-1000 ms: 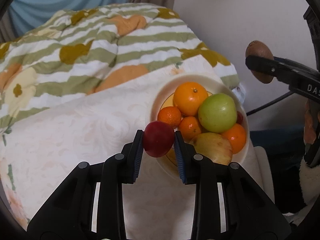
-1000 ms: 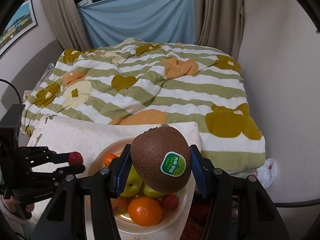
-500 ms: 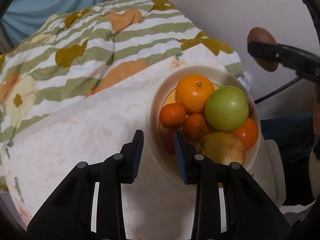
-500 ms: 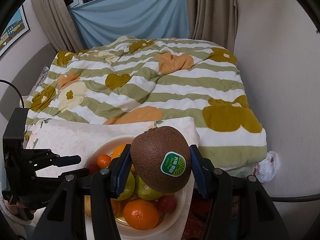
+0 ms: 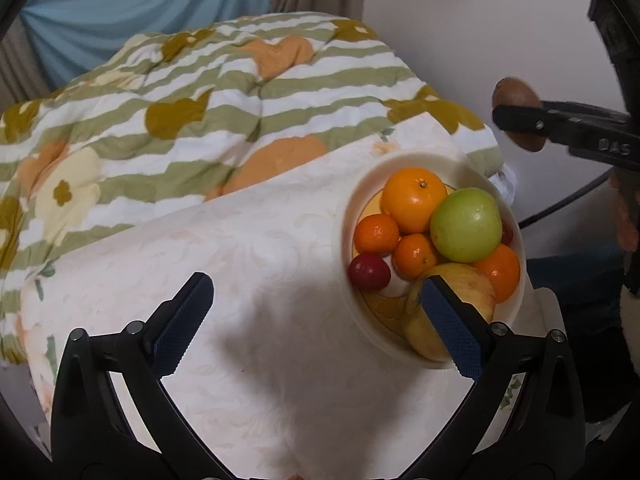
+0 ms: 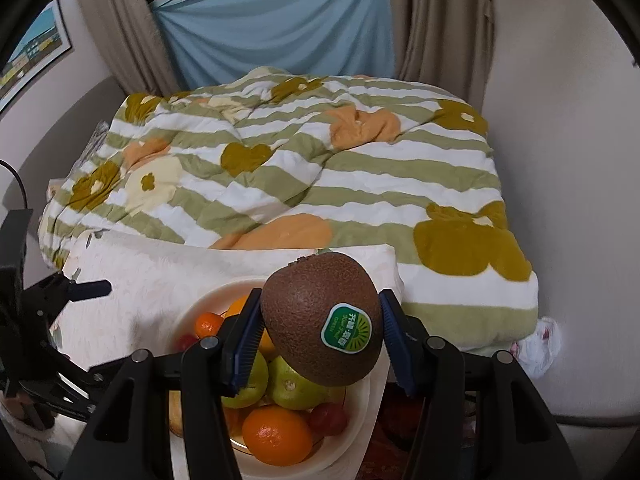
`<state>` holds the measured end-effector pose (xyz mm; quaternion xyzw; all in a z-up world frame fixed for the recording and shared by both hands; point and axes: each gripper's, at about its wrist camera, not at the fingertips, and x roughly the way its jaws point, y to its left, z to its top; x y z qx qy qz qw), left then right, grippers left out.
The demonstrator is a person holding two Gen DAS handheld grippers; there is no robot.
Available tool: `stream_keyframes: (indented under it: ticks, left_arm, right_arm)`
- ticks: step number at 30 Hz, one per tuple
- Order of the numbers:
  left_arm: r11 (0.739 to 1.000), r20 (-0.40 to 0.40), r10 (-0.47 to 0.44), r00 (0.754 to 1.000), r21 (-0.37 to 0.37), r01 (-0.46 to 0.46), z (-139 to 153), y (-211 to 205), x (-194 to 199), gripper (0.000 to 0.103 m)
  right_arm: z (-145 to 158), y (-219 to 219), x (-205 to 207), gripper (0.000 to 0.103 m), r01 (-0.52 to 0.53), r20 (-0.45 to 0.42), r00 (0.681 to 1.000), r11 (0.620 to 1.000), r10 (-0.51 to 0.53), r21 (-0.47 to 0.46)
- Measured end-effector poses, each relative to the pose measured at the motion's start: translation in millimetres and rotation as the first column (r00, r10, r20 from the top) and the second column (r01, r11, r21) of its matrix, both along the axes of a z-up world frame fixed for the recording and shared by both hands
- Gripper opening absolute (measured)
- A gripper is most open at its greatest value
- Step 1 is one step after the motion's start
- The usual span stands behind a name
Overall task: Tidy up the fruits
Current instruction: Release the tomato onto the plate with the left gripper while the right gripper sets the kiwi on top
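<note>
A cream bowl (image 5: 408, 344) on a white cloth holds oranges, a green apple (image 5: 466, 226), a yellow apple and a small red fruit (image 5: 369, 272). My left gripper (image 5: 316, 316) is open and empty, just left of the bowl's near rim. My right gripper (image 6: 318, 346) is shut on a brown kiwi (image 6: 320, 316) with a green sticker, held above the bowl (image 6: 200, 308). The kiwi also shows in the left wrist view (image 5: 516, 112), up right of the bowl.
A green-striped quilt (image 6: 320, 168) covers the bed behind the white cloth (image 5: 240, 300). A wall (image 6: 560, 160) stands close on the right. Blue fabric and curtains hang at the back. A crumpled white item (image 6: 540, 344) lies by the wall.
My left gripper let go of the small red fruit into the bowl, opened wide and drew back to the left. My right gripper still holds the kiwi above the bowl.
</note>
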<state>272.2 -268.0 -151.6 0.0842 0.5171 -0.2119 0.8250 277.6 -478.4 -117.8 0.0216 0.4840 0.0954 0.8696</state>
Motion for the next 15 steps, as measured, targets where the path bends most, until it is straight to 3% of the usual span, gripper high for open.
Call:
stream_keyframes:
  ticks: [4,9,15]
  left_arm:
    - [0.998,0.053,0.064,0.997,0.016,-0.064,10,13,-7,0.103]
    - [0.988,0.134,0.133,0.982,0.057,-0.141,19,29,-23,0.103]
    - [0.974,0.109,0.196,0.974,0.095,-0.207,5,42,-34,0.103]
  right_arm:
    - [-15,0,11,0.052,-0.046,-0.028,0.999,0.999,0.046,0.022]
    - [-36,0,20,0.052,-0.065,-0.038,0.997,0.991,0.069,0.114]
    - [-57,3,21,0.052,-0.076,-0.024,0.996,0.984,0.081,0.16]
